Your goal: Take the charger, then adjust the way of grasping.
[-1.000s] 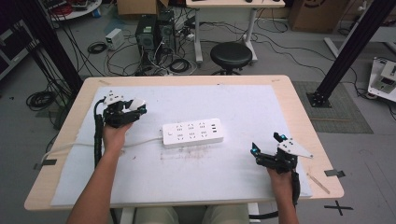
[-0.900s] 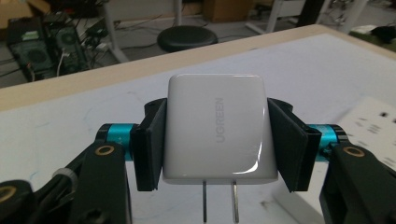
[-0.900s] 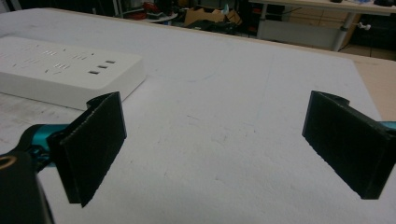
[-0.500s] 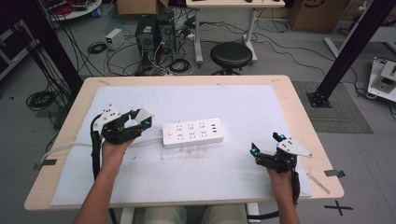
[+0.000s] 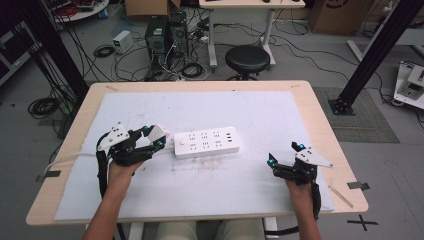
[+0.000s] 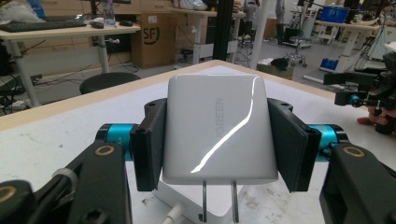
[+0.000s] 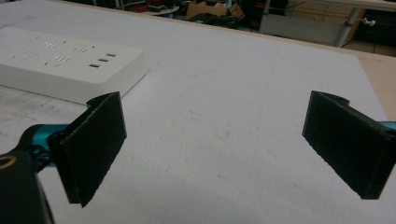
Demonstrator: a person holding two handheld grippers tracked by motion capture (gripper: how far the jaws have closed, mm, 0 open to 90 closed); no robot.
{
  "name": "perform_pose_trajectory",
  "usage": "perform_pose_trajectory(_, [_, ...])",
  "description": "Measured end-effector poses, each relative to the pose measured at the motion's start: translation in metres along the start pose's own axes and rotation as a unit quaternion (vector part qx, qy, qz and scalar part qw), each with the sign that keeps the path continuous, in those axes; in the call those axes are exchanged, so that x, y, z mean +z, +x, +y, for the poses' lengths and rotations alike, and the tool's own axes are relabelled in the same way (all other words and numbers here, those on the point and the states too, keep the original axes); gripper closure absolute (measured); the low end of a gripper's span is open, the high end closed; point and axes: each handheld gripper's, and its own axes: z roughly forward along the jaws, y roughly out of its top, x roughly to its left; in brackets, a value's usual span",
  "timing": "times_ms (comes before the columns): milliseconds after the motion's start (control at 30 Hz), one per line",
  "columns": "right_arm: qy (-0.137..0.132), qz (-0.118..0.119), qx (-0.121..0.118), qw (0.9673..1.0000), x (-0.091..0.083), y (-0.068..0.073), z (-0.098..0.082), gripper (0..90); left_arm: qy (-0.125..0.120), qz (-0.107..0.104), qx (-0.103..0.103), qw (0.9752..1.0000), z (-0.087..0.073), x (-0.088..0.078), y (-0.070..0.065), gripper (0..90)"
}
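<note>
Left gripper view shows the left gripper (image 6: 215, 140) clenched on a white charger (image 6: 215, 130), its two prongs pointing down just above the near end of the white power strip (image 5: 206, 143). High view shows that strip lying flat on the white mat (image 5: 260, 115) near the table's middle. Well apart at the right, the right gripper (image 5: 286, 154) hovers with jaws spread wide, nothing between them.

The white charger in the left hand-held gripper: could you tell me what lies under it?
Under the white charger, its two prongs hang above the power strip's end. The socket beneath them is hidden.
</note>
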Motion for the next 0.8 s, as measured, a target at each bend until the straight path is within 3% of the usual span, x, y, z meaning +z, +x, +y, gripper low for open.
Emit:
perform_pose_trajectory(400, [0.001, 0.001, -0.001, 1.0, 0.0, 0.0, 0.0, 6.2, 0.008, -0.01, 0.012, 0.9998, 0.002, 0.001, -0.01, 42.5])
perform_pose_trajectory(800, [-0.002, -0.001, 0.005, 1.0, -0.001, -0.001, 0.0, 6.2, 0.028, -0.036, 0.053, 0.9976, 0.012, 0.016, -0.03, 42.4])
